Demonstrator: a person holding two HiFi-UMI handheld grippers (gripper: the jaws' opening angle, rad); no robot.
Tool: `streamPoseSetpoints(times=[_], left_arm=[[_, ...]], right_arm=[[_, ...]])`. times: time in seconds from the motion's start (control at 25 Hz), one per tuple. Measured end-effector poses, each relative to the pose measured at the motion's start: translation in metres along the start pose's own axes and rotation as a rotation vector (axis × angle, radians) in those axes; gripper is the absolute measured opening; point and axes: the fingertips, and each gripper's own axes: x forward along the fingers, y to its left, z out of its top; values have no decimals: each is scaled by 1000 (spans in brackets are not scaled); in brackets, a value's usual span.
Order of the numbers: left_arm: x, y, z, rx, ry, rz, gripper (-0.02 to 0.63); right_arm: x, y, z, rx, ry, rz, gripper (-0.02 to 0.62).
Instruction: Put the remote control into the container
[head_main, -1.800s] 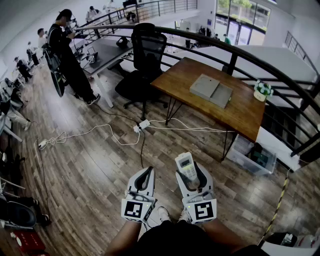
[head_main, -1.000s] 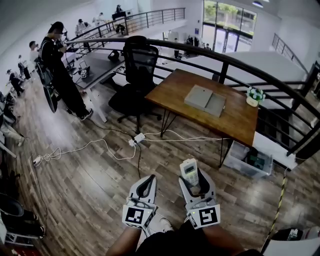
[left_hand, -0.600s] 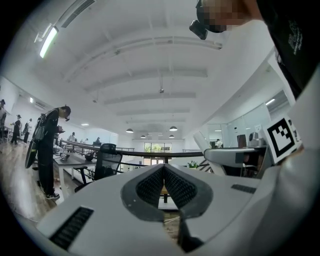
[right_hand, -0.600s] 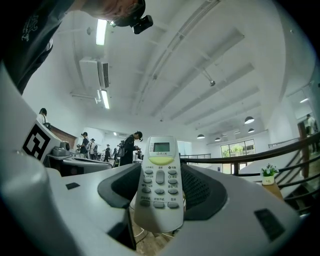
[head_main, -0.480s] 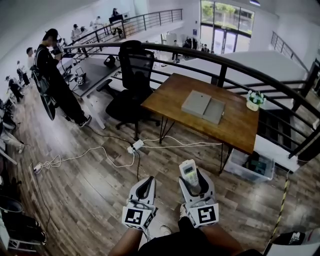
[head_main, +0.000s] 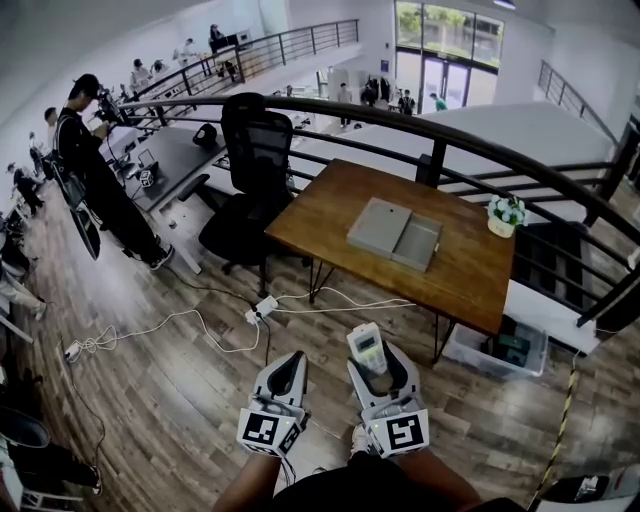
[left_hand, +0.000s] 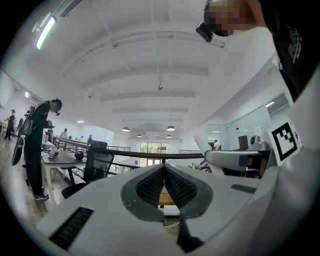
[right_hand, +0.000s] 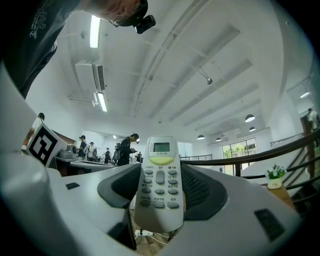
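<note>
A white remote control (head_main: 367, 350) with a small screen and grey buttons is clamped in my right gripper (head_main: 372, 362), held low in front of me; it fills the middle of the right gripper view as the remote control (right_hand: 160, 180). My left gripper (head_main: 289, 368) hangs beside it, shut with nothing between its pads (left_hand: 163, 184). Ahead, on the wooden table (head_main: 480, 270), lies a flat grey container (head_main: 394, 233) with its lid folded open beside it. Both grippers are well short of the table.
A black office chair (head_main: 250, 165) stands left of the table. A white power strip with cables (head_main: 260, 305) lies on the floor ahead. A curved black railing (head_main: 500, 150) runs behind the table, a small potted plant (head_main: 503, 213) sits on it, and a plastic bin (head_main: 495, 350) under it. A person (head_main: 95, 170) stands far left.
The view has moved closer to the table, which now sits lower and nearer in the head view. The right gripper still carries the remote; both grippers keep their pose.
</note>
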Motion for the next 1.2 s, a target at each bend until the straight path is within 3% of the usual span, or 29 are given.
streamPoseSetpoints(times=[0.36, 0.6, 0.84, 0.96, 1.2], left_arm=[[59, -9, 2, -2, 25, -20, 8], [87, 3, 8, 39, 13, 59, 8], [113, -13, 21, 24, -38, 9, 8], [128, -11, 17, 47, -9, 7, 8], [167, 17, -6, 19, 32, -29, 8]], right_arm=[[31, -41, 5, 5, -34, 6, 267], [47, -63, 9, -5, -55, 18, 267], [48, -85, 13, -8, -57, 9, 267], [54, -96, 10, 4, -49, -9, 267], [86, -110, -23, 3, 23, -22, 267]])
